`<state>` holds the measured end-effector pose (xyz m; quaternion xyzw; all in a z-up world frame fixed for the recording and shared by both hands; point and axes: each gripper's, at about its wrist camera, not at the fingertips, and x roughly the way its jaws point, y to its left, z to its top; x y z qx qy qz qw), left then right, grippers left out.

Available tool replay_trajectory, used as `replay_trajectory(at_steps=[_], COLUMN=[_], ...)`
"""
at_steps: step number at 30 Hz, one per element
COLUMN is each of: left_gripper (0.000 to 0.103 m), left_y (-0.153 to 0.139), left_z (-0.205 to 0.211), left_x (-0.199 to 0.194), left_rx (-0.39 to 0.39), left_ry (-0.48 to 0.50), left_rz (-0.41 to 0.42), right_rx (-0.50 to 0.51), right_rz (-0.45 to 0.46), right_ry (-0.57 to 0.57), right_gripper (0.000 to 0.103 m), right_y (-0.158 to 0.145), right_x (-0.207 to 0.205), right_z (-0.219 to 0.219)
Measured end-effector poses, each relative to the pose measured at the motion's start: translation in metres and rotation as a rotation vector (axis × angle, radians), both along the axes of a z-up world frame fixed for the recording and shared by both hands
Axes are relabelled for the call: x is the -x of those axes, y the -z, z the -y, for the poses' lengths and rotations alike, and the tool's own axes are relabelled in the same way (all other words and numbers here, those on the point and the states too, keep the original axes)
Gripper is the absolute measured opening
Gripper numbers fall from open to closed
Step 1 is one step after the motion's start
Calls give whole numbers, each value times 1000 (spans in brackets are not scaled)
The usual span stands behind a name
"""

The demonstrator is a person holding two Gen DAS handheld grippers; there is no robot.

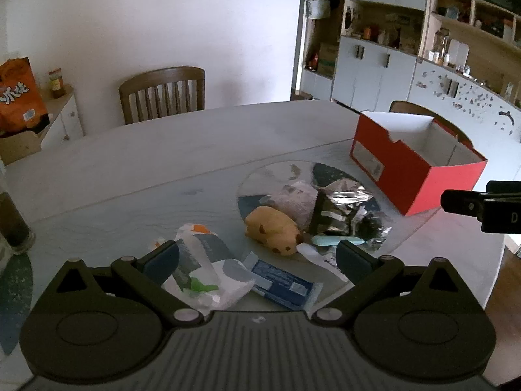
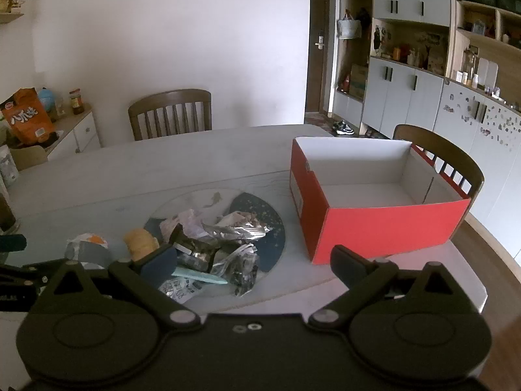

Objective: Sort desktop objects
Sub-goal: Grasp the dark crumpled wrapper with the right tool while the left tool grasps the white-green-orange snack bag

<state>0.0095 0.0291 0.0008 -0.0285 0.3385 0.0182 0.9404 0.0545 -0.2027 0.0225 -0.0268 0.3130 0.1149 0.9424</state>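
Both grippers hang wide open over the near edge of the table point(image 2: 195, 159), holding nothing. My left gripper point(image 1: 257, 260) points at the white wrapper point(image 1: 208, 280) and the blue packet point(image 1: 283, 286) lying near me. My right gripper point(image 2: 254, 265) faces the pile of foil wrappers point(image 2: 228, 244), with the red box point(image 2: 384, 228) just to its right, open and seemingly empty. I judge the wrappers light, crinkly and slippery, so I would pinch a raised fold rather than a flat face. I take the yellow plush toy point(image 1: 273, 229) for soft and squashy; a hold across its body should work.
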Motion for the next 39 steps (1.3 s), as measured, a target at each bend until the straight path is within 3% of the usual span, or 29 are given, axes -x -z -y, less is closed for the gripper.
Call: replay_trajectory(at_steps=[11,26,29,31,39], left_gripper=[102,102,98,96,80], left_y=[26,72,78,82,89], left_z=[-15,-26,-26,-27,-32], left_x=[-28,-62,-67,-70,-74], left_rx=[-8,-50,-53,-51,-30], left_ry=[-71,-145,-152,-157,-173], left_rz=[-47,-137,-152,-163,-190], right_rx=[22,53,66,63,68], right_rz=[-15,-119,-134,-153,-190], right_ry=[-9,-21,-34,-44,-60], right_gripper=[100,96,91,79,71], right_y=[23,81,89,93,103], right_x=[-22,-69,-77,-80,-87], right_z=[-6,-18,-23,-24,-26])
